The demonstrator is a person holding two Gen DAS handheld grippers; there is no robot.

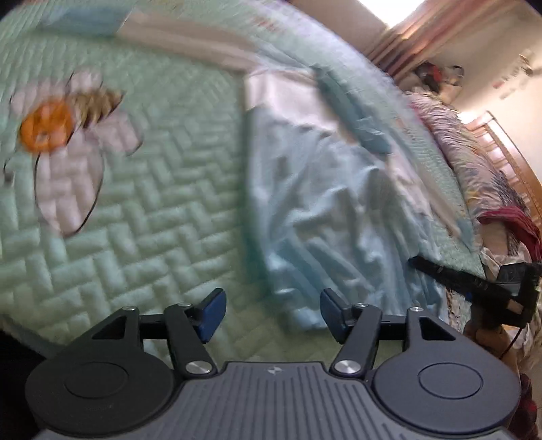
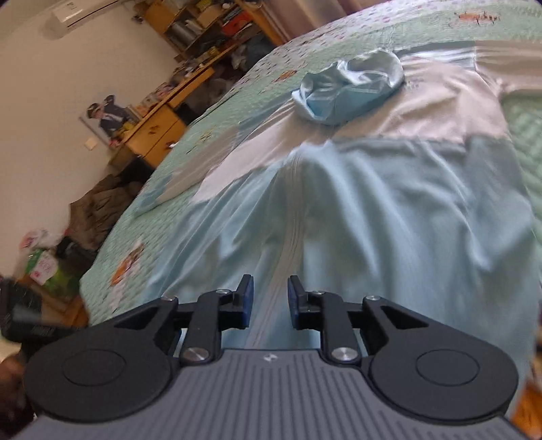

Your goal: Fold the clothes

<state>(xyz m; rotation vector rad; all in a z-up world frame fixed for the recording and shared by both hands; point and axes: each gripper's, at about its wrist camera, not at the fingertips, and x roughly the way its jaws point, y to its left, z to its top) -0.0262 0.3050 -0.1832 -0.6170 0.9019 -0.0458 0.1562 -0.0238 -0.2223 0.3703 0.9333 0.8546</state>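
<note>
Garment [image 2: 389,210]: light blue body with a white upper section and white sleeves, laid spread and creased on a bed; a raised ridge of fabric runs down its middle toward the right wrist camera. Hood [image 2: 352,88]: light blue, bunched in a heap at the far, white end of the garment. The right wrist view alone shows the full spread, both sleeves, and the hood's pale lining; the left wrist view shows the same garment [image 1: 318,203] from its side, blurred, with the hood [image 1: 352,111] as a darker blue strip, and alone shows a daisy-and-bee motif [image 1: 67,142] on the quilt. Right gripper [image 2: 270,301]: low over the garment's near end, blue pads parted by a narrow gap astride the ridge, nothing clamped; contact with the cloth cannot be told. Left gripper [image 1: 272,313]: beside the garment's near corner, over the quilt edge, jaws wide apart, holding nothing. Surface: mint green quilt [image 1: 142,230] stitched in a brick pattern. Room, left view: rumpled floral bedding [image 1: 474,169], wooden headboard [image 1: 508,149], curtains [image 1: 406,37]. Room, right view: wooden desk [image 2: 152,132], cluttered shelves [image 2: 210,27], wall-mounted air conditioner [image 2: 78,13], a picture [image 2: 105,118] leaning on the wall, bags [image 2: 47,264] on the floor.
</note>
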